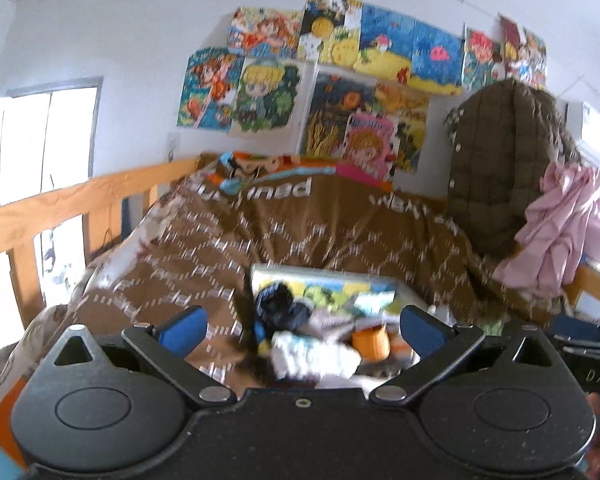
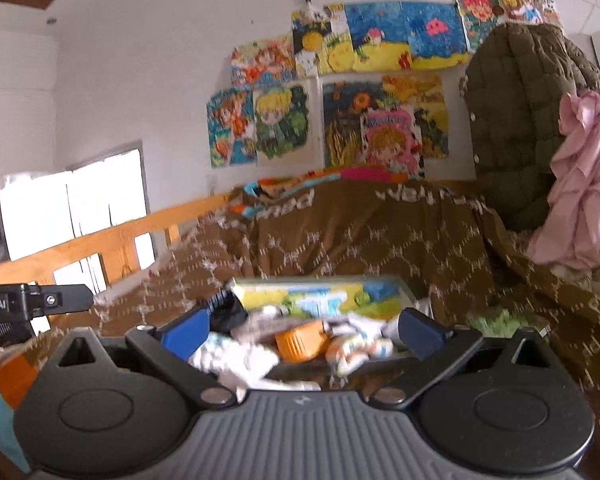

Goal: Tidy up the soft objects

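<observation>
Both tools are up over the bed [image 1: 340, 236] now, and everything turns on that heap of soft things [image 1: 312, 344] lying dead ahead and just below the fingertips, piled in and around a colourful box [image 1: 332, 284] on the brown patterned quilt. In the left wrist view the left hand-held gripper [image 1: 302, 326] has its blue pads spread wide with nothing between them, and a white bundle [image 1: 314, 354] sits straight in line, low between the fingers, a dark navy bundle [image 1: 278, 306] just beyond it to the left and an orange piece [image 1: 370, 342] to the right. From the right wrist view the right hand-held gripper [image 2: 304, 330] is also spread apart and empty, with the orange piece [image 2: 300, 342] nearly centred in front of it and white socks [image 2: 228, 356] slumped toward its left finger. The heap runs crosswise, side to side across both openings. Which tool is nearer is hard to call; both look level, aimed forward and slightly down. The left tool's body [image 2: 32, 302] shows at the right view's left edge, so they sit side by side.
</observation>
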`<state>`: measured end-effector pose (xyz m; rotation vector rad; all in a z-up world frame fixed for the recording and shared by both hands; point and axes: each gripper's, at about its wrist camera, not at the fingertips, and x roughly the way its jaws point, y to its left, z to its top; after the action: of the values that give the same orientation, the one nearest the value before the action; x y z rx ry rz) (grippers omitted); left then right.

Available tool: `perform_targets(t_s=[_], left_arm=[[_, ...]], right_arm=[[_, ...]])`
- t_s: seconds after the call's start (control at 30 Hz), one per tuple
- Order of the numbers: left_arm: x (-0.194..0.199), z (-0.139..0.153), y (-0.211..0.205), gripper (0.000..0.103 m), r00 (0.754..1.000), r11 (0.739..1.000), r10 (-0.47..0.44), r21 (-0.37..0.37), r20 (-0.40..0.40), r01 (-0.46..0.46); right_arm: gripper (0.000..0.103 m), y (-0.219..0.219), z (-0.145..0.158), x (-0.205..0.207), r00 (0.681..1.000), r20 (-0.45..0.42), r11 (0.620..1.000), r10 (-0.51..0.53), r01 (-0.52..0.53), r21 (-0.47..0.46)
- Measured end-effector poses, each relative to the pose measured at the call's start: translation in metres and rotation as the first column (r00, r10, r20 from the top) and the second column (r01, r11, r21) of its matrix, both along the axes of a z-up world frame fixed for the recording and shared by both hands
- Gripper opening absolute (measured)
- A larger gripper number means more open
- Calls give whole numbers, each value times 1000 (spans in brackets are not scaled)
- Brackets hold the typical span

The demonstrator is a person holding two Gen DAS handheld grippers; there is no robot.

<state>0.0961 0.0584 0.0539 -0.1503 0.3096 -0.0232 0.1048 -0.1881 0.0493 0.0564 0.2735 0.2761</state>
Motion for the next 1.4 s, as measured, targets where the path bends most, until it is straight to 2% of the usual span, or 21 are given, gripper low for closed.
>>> perform_targets(t_s=[0.2, 0.27, 0.37, 0.67, 1.4], left_arm=[[-7, -13, 0, 102, 995, 1000, 5, 22, -98, -2], [-5, -18, -1, 102, 991, 1000, -11, 25, -133, 14], [2, -25, -3, 102, 984, 999, -12, 38, -180, 19], [13, -38, -3, 102, 962, 995, 42, 94, -269, -17], [25, -45, 5, 102, 935, 995, 91, 77, -343, -69]], right_arm=[[103, 3, -17, -1, 986, -147, 994, -83, 72, -78], [103, 5, -25, 3, 975, -208, 994, -79, 62, -89], [103, 8, -33, 3, 968, -241, 995, -64, 42, -93], [103, 23, -38, 5, 967, -255, 991, -25, -11, -136], [103, 45, -38, 14, 975, -221, 982, 29, -69, -174]])
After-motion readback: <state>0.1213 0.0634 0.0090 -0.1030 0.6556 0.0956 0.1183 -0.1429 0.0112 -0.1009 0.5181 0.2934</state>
